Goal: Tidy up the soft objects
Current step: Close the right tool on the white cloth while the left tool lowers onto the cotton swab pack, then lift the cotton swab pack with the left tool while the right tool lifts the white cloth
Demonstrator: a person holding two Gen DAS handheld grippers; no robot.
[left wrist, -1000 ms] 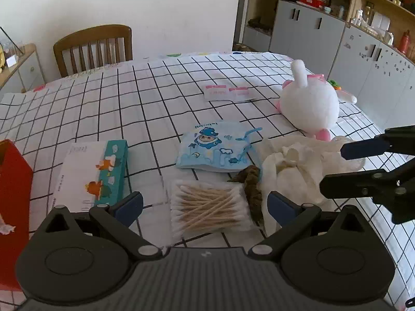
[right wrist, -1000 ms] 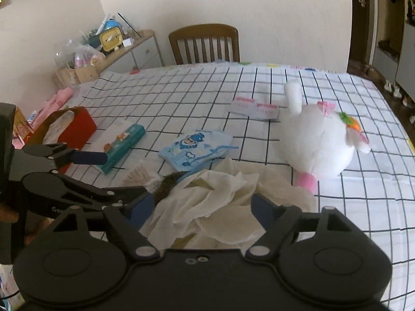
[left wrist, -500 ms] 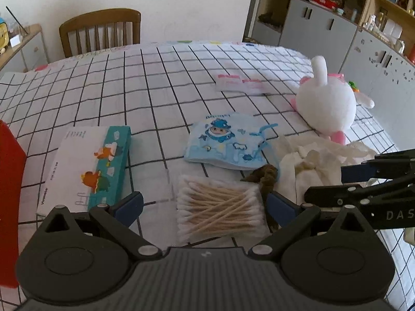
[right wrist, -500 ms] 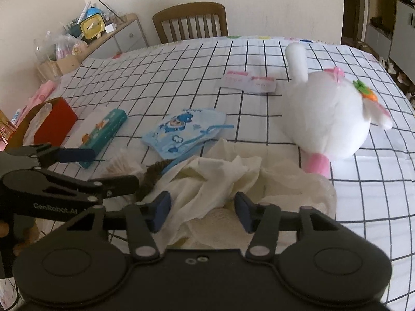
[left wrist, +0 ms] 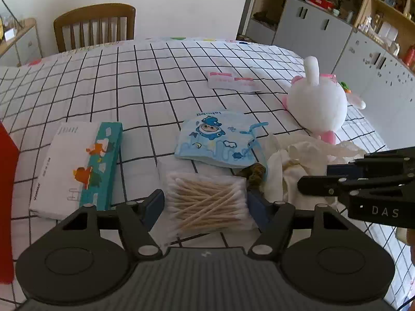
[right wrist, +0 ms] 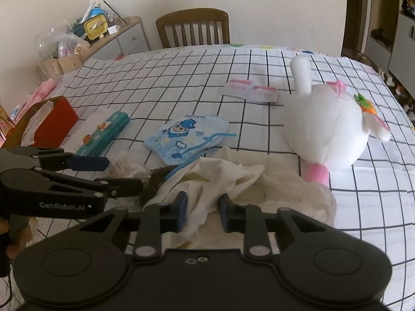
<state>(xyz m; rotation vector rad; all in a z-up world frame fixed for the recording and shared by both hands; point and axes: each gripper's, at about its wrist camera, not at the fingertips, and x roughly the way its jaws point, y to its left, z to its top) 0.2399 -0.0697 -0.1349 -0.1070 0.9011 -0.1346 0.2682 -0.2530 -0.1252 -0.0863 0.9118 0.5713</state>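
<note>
A clear bag of cotton swabs [left wrist: 205, 202] lies between the fingers of my left gripper [left wrist: 205, 206]. Its jaws are closing, and the blue pads stand at the bag's two side edges without visibly squeezing it. To its right a crumpled cream cloth [right wrist: 233, 178] is heaped on the checked tablecloth. My right gripper [right wrist: 203, 211] is closing, and its pads pinch a fold of that cloth. A white plush rabbit [right wrist: 326, 129] lies just behind the cloth. A blue cartoon-print pouch [left wrist: 218, 140] and a brown fuzzy band [left wrist: 255, 173] lie between the swabs and the cloth.
A white and teal tissue pack [left wrist: 77, 168] lies left of the swabs, with a red tissue box [right wrist: 52, 121] further left. Pink-and-white sachets [left wrist: 233, 80] sit mid-table. A wooden chair [left wrist: 96, 26] stands at the far edge, and cabinets line the right.
Both pairs of jaws have narrowed. The left pair has come in to the sides of the swab bag, and the right pair has closed onto a fold of the cream cloth.
</note>
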